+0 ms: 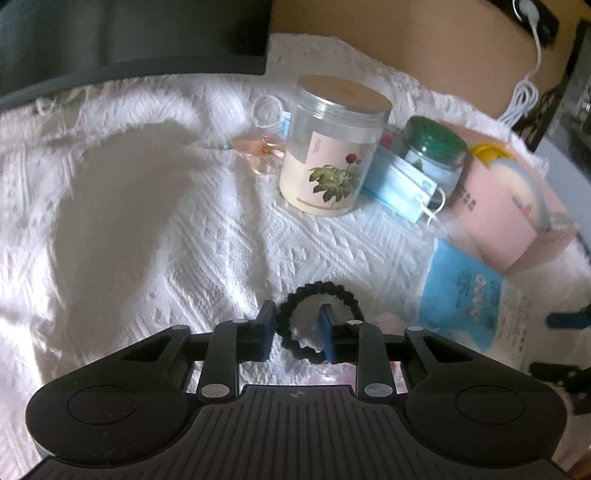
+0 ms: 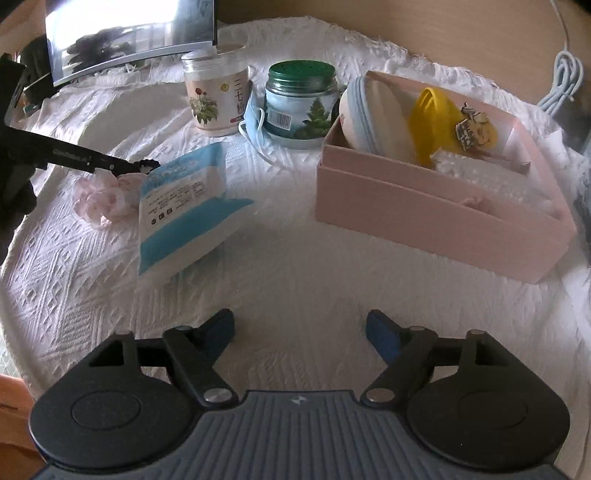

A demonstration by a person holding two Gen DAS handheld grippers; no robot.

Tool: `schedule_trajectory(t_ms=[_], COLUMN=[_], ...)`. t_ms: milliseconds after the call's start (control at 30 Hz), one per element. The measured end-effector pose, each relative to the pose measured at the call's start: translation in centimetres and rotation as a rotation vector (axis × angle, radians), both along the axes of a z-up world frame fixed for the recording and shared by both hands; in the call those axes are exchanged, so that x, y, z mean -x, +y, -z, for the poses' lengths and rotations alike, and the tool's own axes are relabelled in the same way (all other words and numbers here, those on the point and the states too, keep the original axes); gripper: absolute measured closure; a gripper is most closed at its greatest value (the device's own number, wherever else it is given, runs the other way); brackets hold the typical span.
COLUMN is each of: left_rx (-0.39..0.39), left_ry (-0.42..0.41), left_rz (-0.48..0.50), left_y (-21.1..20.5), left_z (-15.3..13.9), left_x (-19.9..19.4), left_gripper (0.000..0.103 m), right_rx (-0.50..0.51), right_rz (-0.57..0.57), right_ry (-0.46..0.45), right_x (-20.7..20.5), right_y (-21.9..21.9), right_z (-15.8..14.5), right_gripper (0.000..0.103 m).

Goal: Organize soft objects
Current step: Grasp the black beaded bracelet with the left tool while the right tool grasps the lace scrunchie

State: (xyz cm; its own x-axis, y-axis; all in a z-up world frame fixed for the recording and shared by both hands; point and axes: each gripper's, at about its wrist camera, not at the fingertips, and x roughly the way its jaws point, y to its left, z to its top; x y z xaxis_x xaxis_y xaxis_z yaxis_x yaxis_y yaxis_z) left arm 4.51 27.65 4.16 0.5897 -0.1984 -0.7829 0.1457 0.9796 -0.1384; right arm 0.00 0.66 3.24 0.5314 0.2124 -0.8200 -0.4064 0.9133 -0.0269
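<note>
A black braided hair tie [image 1: 320, 287] lies on the white cloth. My left gripper [image 1: 297, 334] is low over it, jaws partly open, one finger outside the ring's left side and one inside the ring. In the right wrist view the left gripper [image 2: 142, 167] reaches over a pink scrunchie [image 2: 103, 201]. A blue and white soft packet [image 2: 184, 206] lies beside it. The pink box [image 2: 424, 206] holds a cream pouch [image 2: 373, 118], a yellow item [image 2: 439, 114] and white bubble wrap [image 2: 491, 181]. My right gripper [image 2: 300, 334] is wide open and empty above bare cloth.
A flower-label jar [image 1: 332, 147], a green-lidded jar [image 2: 301, 103] and blue face masks [image 1: 402, 181] stand at the back. A monitor [image 2: 129, 33] stands at the back left. A white cable [image 2: 565, 74] hangs at the right. The round table's edge [image 2: 14, 258] curves at left.
</note>
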Motion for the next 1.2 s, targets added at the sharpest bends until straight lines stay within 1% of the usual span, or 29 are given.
schedule_trajectory(t_ms=[67, 100, 133, 167, 300, 400, 433, 500, 533, 633, 700, 767, 867, 967, 1033, 1100, 1133, 1200], left_rx=[-0.021, -0.029, -0.031, -0.034, -0.048, -0.030, -0.024, -0.013, -0.007, 0.008, 0.016, 0.022, 0.038, 0.056, 0.066, 0.073, 0.076, 0.084], left_ry=[-0.006, -0.009, -0.012, -0.015, -0.031, -0.034, -0.036, -0.044, -0.052, -0.082, -0.101, -0.113, -0.122, -0.130, -0.135, -0.137, -0.137, -0.137], left_rz=[-0.002, -0.007, -0.010, -0.015, -0.017, -0.026, -0.031, -0.053, -0.065, -0.104, -0.129, -0.156, -0.202, -0.232, -0.246, -0.262, -0.271, -0.294], left_y=[-0.1, -0.1, -0.1, -0.1, -0.2, 0.1, 0.3, 1.0, 1.3, 2.5, 3.3, 4.1, 5.3, 6.3, 6.9, 7.5, 7.8, 8.3], left_z=[0.0, 0.0, 0.1, 0.1, 0.2, 0.1, 0.0, -0.3, -0.5, -1.2, -1.6, -1.9, -2.1, -2.3, -2.5, -2.6, -2.6, -2.4], left_x=[0.1, 0.1, 0.1, 0.2, 0.7, 1.2, 1.5, 2.1, 2.4, 3.8, 4.8, 5.5, 6.7, 7.9, 8.6, 9.2, 9.5, 9.9], left_gripper=[0.082, 0.085, 0.087, 0.088, 0.092, 0.092, 0.093, 0.093, 0.093, 0.093, 0.093, 0.093, 0.093, 0.093, 0.093, 0.093, 0.093, 0.093], right_rx=[-0.006, -0.003, -0.002, -0.007, -0.005, 0.008, 0.015, 0.031, 0.040, 0.033, 0.011, -0.018, -0.054, -0.071, -0.047, 0.012, 0.048, 0.143], right_rz=[-0.009, -0.007, 0.003, 0.013, 0.011, -0.002, -0.014, -0.028, -0.028, -0.063, -0.105, -0.158, -0.250, -0.370, -0.442, -0.500, -0.527, -0.567], right_ry=[0.000, 0.001, 0.000, 0.004, 0.009, 0.026, 0.035, 0.035, 0.005, -0.105, -0.160, -0.191, -0.192, -0.176, -0.187, -0.214, -0.221, -0.230], right_x=[0.2, 0.3, 0.4, 0.4, 0.4, 0.1, -0.1, -0.3, -0.2, 0.0, -0.1, -0.2, -0.5, -0.4, 0.0, 0.3, 0.4, 0.6], right_y=[0.1, 0.2, 0.2, 0.1, 0.2, 0.4, 0.5, 0.6, 0.7, 1.6, 2.8, 4.3, 7.7, 11.9, 14.5, 17.1, 18.3, 20.1], right_z=[0.4, 0.5, 0.8, 0.9, 1.0, 0.9, 0.8, 0.4, -0.2, -2.5, -4.1, -5.3, -5.9, -5.4, -4.3, -2.8, -1.9, 0.0], right_gripper=[0.009, 0.007, 0.002, 0.000, 0.000, 0.000, 0.000, 0.005, 0.008, 0.008, 0.008, 0.008, 0.008, 0.008, 0.009, 0.012, 0.015, 0.025])
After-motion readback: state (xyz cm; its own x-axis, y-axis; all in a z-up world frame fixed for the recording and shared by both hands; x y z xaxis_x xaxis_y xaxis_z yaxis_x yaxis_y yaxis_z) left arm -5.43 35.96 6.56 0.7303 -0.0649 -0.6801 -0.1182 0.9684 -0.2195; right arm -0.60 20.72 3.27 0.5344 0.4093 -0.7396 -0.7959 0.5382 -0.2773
